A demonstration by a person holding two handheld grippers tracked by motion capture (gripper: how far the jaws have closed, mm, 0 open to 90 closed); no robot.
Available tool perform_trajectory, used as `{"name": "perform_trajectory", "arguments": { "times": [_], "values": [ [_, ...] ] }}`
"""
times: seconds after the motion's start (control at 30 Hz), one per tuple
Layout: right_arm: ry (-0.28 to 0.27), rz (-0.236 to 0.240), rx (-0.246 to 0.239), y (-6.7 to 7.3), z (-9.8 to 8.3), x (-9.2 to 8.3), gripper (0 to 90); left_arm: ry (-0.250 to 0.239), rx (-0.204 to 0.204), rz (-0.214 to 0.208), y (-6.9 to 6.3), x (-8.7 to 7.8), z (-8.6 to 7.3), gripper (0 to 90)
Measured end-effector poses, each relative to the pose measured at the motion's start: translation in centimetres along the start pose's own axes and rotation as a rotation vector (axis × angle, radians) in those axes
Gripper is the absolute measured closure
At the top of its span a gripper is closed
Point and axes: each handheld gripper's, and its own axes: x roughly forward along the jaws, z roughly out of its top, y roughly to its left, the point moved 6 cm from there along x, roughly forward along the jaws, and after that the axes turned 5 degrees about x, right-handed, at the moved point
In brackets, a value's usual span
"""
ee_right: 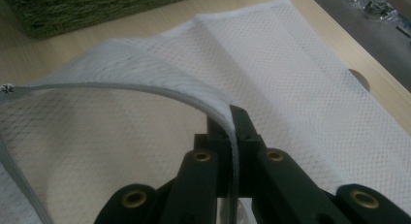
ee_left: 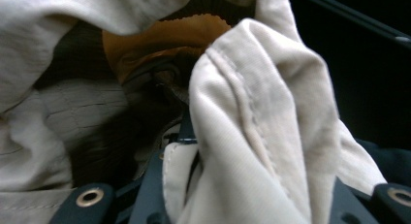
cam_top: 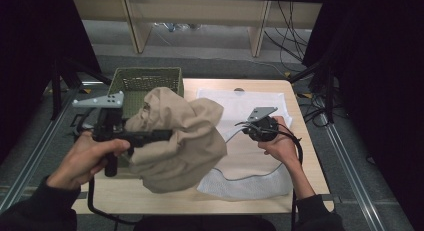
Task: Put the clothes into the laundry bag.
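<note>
A beige garment [cam_top: 177, 136] hangs bunched in the air over the table's left half, held by my left gripper [cam_top: 165, 136], whose jaws are shut on a fold of the cloth [ee_left: 252, 132]. A white mesh laundry bag [cam_top: 250, 106] lies flat on the table at the right. My right gripper [cam_top: 245, 127] is shut on the bag's zippered edge [ee_right: 231, 132] and lifts it, so the opening arches up off the lower layer [ee_right: 315, 78].
A green woven basket [cam_top: 145, 83] stands at the table's back left, partly behind the garment. The wooden table [cam_top: 240, 156] ends close to the right hand. Cables and shelving legs lie on the floor beyond the far edge.
</note>
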Motion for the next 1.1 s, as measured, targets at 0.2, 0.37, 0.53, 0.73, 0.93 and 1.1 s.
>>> {"name": "perform_trajectory", "arguments": {
  "times": [0.2, 0.37, 0.53, 0.73, 0.93, 1.1],
  "values": [
    [-0.003, 0.003, 0.027, 0.0, 0.2, -0.3, 89.8, 0.101, -0.025, -0.171, -2.9, 6.3, -3.8, 70.7],
    [-0.012, 0.008, 0.028, 0.0, 0.2, -0.4, 89.8, 0.175, -0.029, -0.223, -3.0, 10.7, -6.4, 70.3],
    [-0.029, 0.015, 0.011, 0.1, 0.5, -0.7, 89.8, 0.223, -0.066, -0.234, -0.9, 15.8, -8.7, 69.9],
    [-0.041, 0.009, 0.013, 0.4, 1.0, -1.7, 89.8, 0.245, -0.092, -0.121, 3.1, 19.4, -10.0, 69.8],
    [-0.039, 0.009, 0.000, 0.9, 1.2, -2.0, 89.8, -0.092, -0.446, 0.125, 4.3, 21.8, -8.1, 69.9],
    [-0.058, 0.012, 0.001, 1.1, 1.7, -2.4, 89.9, 0.209, -0.004, 0.163, 6.6, 16.4, -8.0, 69.9]
  ]
}}
